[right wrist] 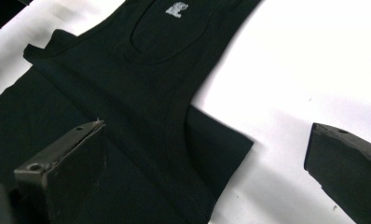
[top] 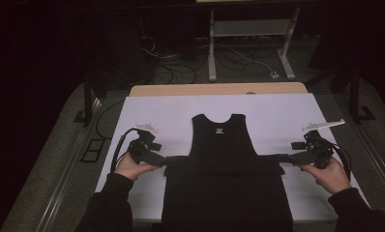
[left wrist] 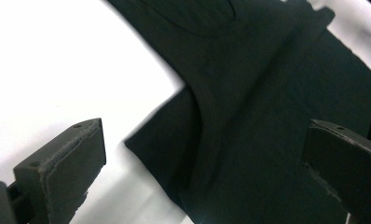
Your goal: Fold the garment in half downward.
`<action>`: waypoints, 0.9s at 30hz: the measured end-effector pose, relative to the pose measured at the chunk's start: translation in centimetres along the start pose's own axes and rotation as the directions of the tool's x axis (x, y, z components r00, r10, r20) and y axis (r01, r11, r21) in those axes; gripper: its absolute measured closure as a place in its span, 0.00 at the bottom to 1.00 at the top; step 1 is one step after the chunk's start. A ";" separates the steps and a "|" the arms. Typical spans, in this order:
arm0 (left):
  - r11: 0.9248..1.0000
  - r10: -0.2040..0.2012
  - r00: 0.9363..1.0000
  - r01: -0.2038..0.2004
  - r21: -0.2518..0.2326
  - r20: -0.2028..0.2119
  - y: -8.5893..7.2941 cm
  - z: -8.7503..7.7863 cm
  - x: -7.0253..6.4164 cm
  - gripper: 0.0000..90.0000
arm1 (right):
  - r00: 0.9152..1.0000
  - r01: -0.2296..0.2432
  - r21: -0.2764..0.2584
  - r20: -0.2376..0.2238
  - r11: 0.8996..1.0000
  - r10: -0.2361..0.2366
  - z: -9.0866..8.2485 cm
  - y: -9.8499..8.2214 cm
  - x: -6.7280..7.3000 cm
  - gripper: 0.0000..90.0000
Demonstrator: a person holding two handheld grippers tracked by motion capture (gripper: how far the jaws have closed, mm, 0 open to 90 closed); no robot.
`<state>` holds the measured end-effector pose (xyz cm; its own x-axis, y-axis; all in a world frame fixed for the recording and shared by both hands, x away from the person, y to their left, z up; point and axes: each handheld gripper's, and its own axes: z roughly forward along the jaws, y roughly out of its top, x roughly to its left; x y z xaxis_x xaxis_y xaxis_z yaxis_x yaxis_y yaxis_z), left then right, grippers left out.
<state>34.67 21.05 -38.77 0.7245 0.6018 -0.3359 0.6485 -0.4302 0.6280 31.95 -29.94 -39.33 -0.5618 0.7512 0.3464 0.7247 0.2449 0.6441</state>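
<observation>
- Right now the black tank top [top: 223, 140] lies flat in the middle of the white sheet [top: 273, 113] on the table [top: 219, 89], neck at the far end, its lower part folded up into a band across the chest.
- Soft ribbed knit, matte, with bound armholes and a small white label inside the neck.
- Left gripper [top: 162, 160] and right gripper [top: 283, 158] sit at the band's 2 ends, jaws wide, holding nothing.
- Judged next: lift both clear evenly so the fold stays square, then press out any wrinkles.
</observation>
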 end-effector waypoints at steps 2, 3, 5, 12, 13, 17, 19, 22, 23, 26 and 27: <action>1.000 -0.006 1.000 0.006 -0.014 -0.005 0.2 -0.2 0.0 0.00 | 1.000 0.010 -0.009 0.000 1.000 -0.010 -0.2 0.3 0.0 0.00; 1.000 -0.003 1.000 0.003 -0.014 -0.007 0.4 -0.3 0.0 0.00 | 1.000 0.004 -0.008 0.000 1.000 -0.004 -0.4 0.5 0.0 0.00; 1.000 0.001 1.000 -0.001 -0.013 -0.006 0.5 -0.4 0.0 0.00 | 1.000 0.012 -0.016 -0.002 1.000 -0.012 -0.6 0.9 0.0 0.00; 1.000 0.024 1.000 -0.024 0.004 -0.014 1.8 -0.6 -0.1 0.00 | 1.000 0.028 -0.021 -0.001 0.999 -0.028 -1.2 2.1 -0.1 0.00; 1.000 0.026 1.000 -0.026 0.014 -0.017 1.9 -0.6 -0.1 0.00 | 1.000 0.029 -0.019 0.003 0.999 -0.029 -1.3 2.2 -0.1 0.00; 1.000 0.020 1.000 -0.019 0.018 -0.017 2.3 -0.5 0.3 0.00 | 0.999 0.033 -0.015 0.008 0.999 -0.033 -1.5 2.8 -0.2 0.00; 1.000 0.019 1.000 -0.019 0.015 -0.017 2.5 -0.6 0.5 0.00 | 0.999 0.034 -0.018 0.011 0.999 -0.034 -1.5 3.2 -0.3 0.00; 1.000 0.018 1.000 -0.018 0.013 -0.022 2.9 -0.7 0.6 0.00 | 0.999 0.045 -0.020 0.015 0.999 -0.045 -1.6 3.7 -0.4 0.00; 1.000 0.021 1.000 -0.020 0.015 -0.023 3.0 -0.8 0.6 0.00 | 0.999 0.048 -0.022 0.015 0.999 -0.047 -1.6 3.8 -0.5 0.00; 1.000 0.027 0.999 -0.027 0.014 -0.029 3.3 -1.0 0.6 0.00 | 0.999 0.053 -0.027 0.014 0.998 -0.052 -1.6 4.3 -0.6 0.00; 0.999 0.034 0.999 -0.033 0.019 -0.032 3.4 -1.1 0.6 0.00 | 0.998 0.054 -0.025 0.016 0.998 -0.053 -1.6 4.4 -0.6 0.00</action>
<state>37.07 20.68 -36.02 0.7383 0.6081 -0.2919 0.6285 -0.4630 0.6251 34.86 -30.31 -35.62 -0.5932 0.7467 0.3009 0.6834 0.2695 0.6785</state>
